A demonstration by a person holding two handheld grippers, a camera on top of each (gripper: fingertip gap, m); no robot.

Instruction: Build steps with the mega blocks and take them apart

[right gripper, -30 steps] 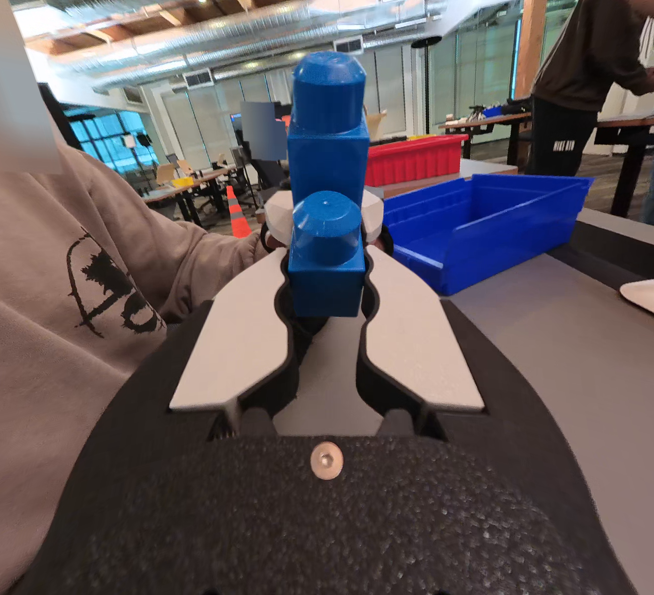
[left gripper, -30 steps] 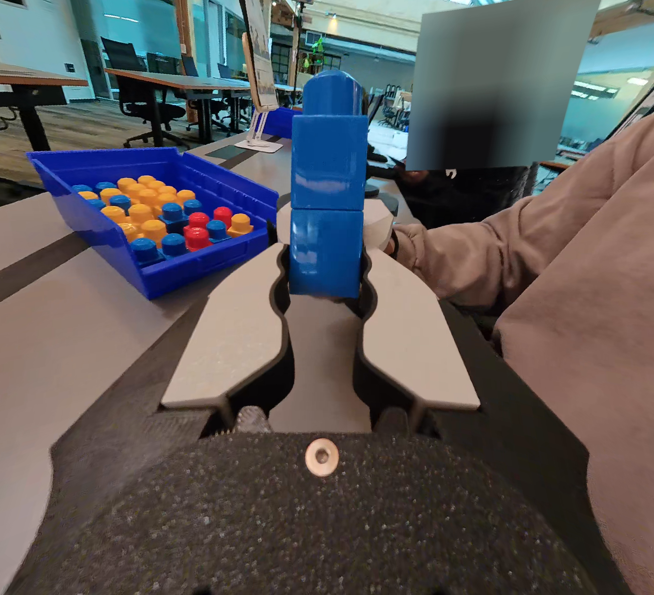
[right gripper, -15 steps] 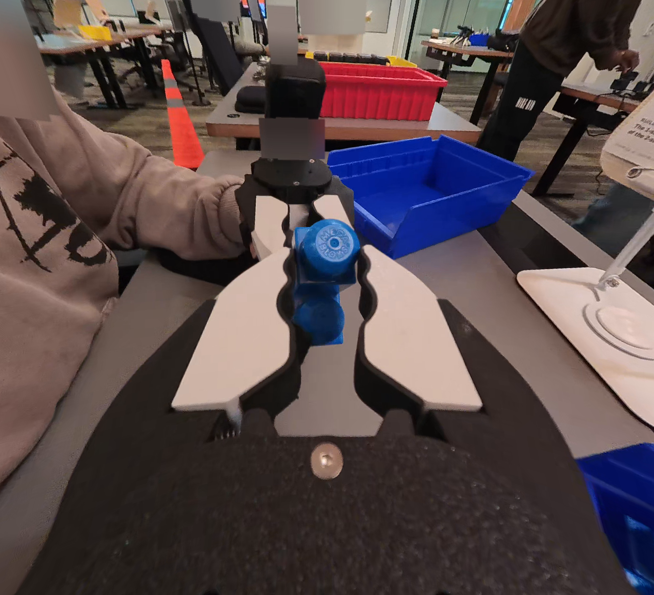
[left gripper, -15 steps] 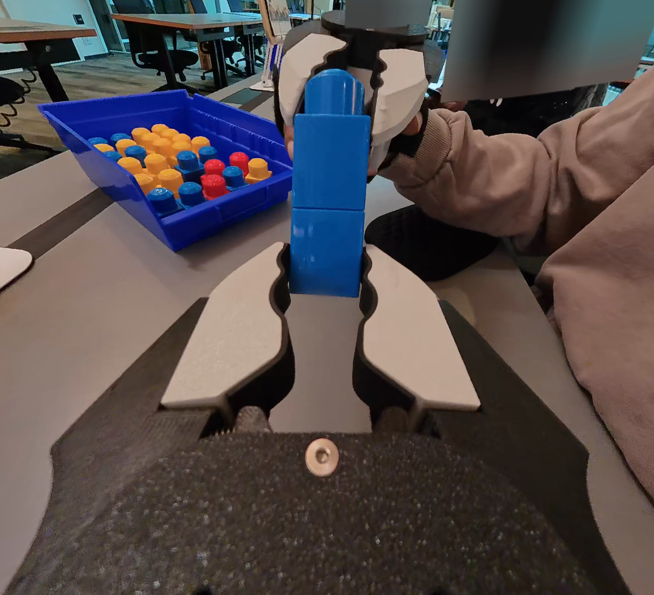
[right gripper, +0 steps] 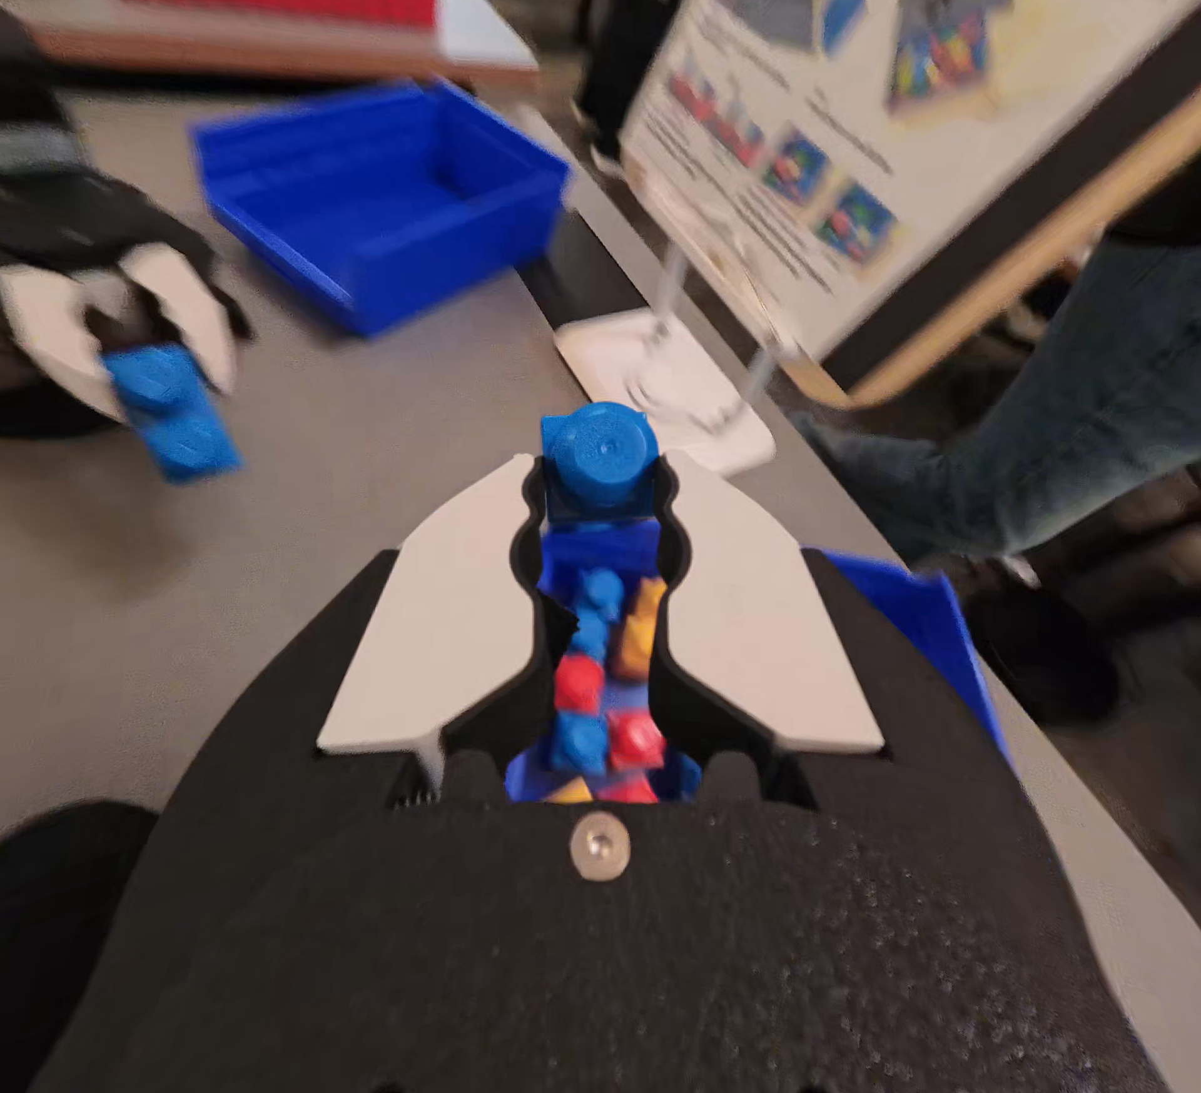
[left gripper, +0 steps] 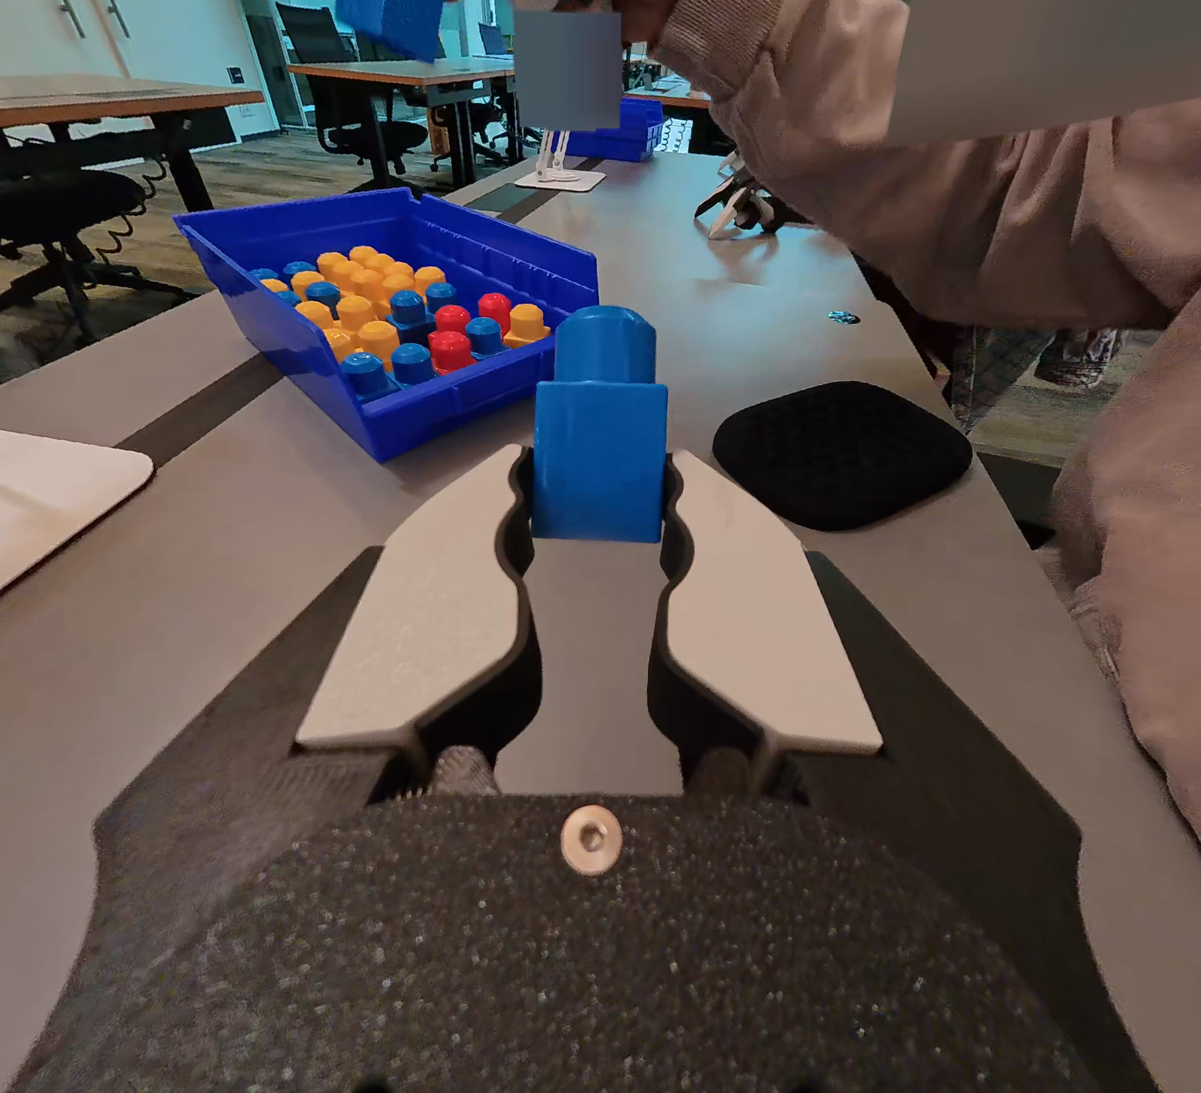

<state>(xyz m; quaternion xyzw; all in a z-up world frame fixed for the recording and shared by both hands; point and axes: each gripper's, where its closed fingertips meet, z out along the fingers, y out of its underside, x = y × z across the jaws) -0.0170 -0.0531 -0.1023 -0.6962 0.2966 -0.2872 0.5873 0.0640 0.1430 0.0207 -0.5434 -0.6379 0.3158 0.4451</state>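
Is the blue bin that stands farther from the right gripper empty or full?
Empty, where visible. The right wrist view, though blurred, shows only bare blue floor and walls inside the blue bin, with no blocks.

Open-plan office: rows of desks, swivel chairs, parts bins.

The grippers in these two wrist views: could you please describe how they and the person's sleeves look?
Both look alike. The left gripper and right gripper each have two flat pale grey fingers with wavy black inner pads, mounted on a black, grainy-textured body with a single silver screw at its centre. No cables show. The person wears a beige ribbed-cuff sweatshirt sleeve.
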